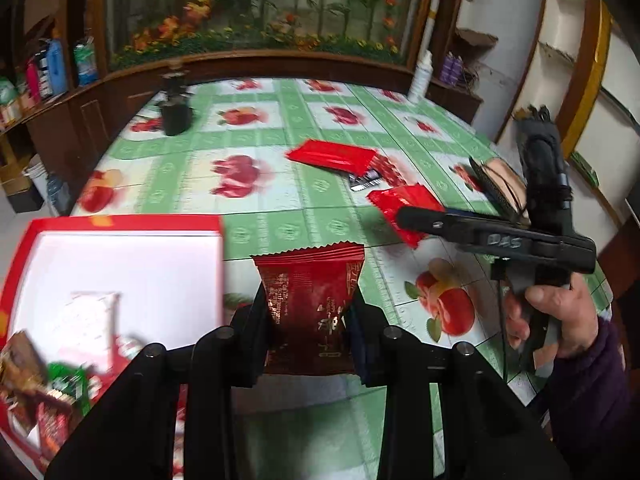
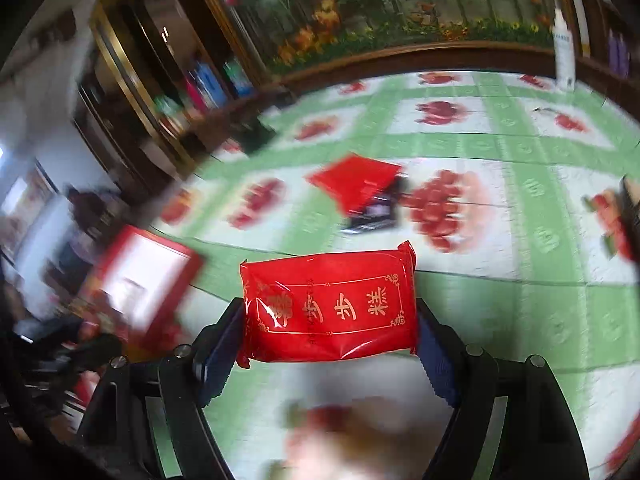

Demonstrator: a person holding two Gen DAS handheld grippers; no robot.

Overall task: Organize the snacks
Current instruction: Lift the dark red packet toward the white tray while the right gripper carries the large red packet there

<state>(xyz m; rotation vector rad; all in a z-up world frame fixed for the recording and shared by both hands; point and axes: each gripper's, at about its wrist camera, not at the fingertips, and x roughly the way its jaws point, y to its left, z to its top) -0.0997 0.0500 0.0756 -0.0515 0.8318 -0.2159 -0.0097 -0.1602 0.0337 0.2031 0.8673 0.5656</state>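
In the left wrist view, a red box (image 1: 120, 222) with a white inside sits at 9 o'clock on the worktop (image 1: 280, 140). A white packet (image 1: 90, 316) lies in it, and some blurry snacks (image 1: 36, 396) are piled at its 7 o'clock corner. The left gripper (image 1: 310, 320) is at 6 o'clock. Its jaws are clamped on a dark red snack bag (image 1: 310, 312), which stands up just to the right of the box. At 12 o'clock a red packet (image 1: 332, 156) lies flat on the worktop, on top of a dark packet (image 1: 364, 180). Far back at 11 o'clock stands a dark jar (image 1: 176, 112). At 3 o'clock a hand (image 1: 556, 320) holds the right gripper (image 1: 404, 216), which carries a bright red packet (image 1: 404, 200).

In the right wrist view, the red box (image 2: 144, 276) is a blur at 9 o'clock. The right gripper (image 2: 330, 328) has its jaws clamped on the bright red packet (image 2: 330, 306), which has gold writing and is held above the worktop (image 2: 500, 144). The flat red packet (image 2: 352, 180) lies at 12 o'clock. A white bottle (image 2: 564, 52) stands far back at 1 o'clock.
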